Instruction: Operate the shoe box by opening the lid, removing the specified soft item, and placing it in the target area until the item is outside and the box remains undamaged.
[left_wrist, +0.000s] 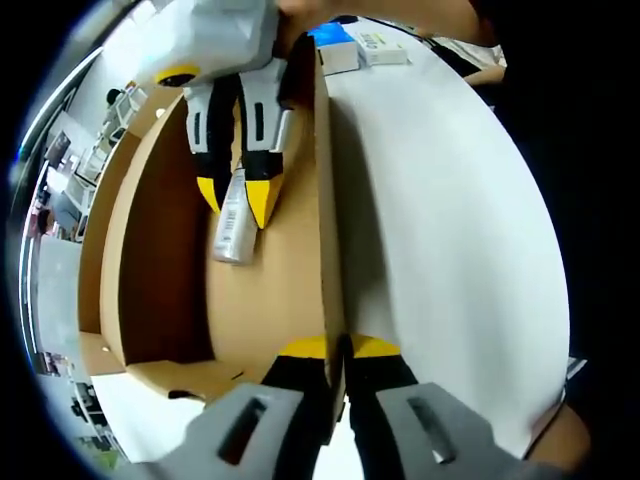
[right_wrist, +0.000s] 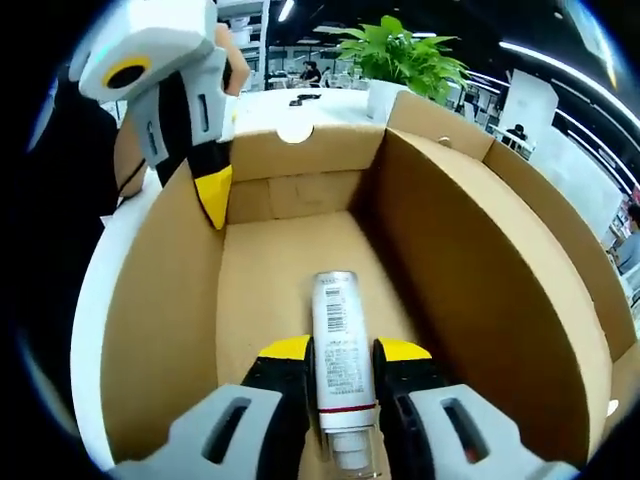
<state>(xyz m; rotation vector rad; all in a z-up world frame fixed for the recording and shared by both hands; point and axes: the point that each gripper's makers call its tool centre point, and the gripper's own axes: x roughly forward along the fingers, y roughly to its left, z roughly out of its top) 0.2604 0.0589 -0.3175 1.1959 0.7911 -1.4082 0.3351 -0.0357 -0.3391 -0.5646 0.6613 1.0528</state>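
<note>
The shoe box (right_wrist: 480, 290) is plain brown corrugated cardboard, matt and smooth-faced, standing open on a white bench (left_wrist: 450, 200). Its walls are thin, straight-cut sheets, and the far end wall carries a half-round thumb notch along its upper edge.

On the box floor lies a slim cylindrical tube (right_wrist: 342, 350), white with a barcode and fine print down its label, a dark red band near one end and a clear cap (right_wrist: 352, 455) beyond that. The right hand-held gripper (right_wrist: 344, 350) has its yellow-tipped black jaws set at either side of the tube, partly closed and close against its body; whether the pads actually press on it cannot be told. In the left gripper view the same tube (left_wrist: 236, 220) lies on the floor between the tips of the right hand-held gripper (left_wrist: 238, 195), its print too blurred to read.

The left hand-held gripper (left_wrist: 338, 348) is closed on the top edge of the box's side wall (left_wrist: 330, 200), the cardboard pinched between its jaws. In the right gripper view it (right_wrist: 213, 195) sits at that wall's rim, one jaw hidden behind the cardboard.

A leafy green potted plant (right_wrist: 400, 55) stands beyond the box, its pot half hidden by the wall. Small flat boxes (left_wrist: 365, 50) lie at the bench's far end, too small to identify.
</note>
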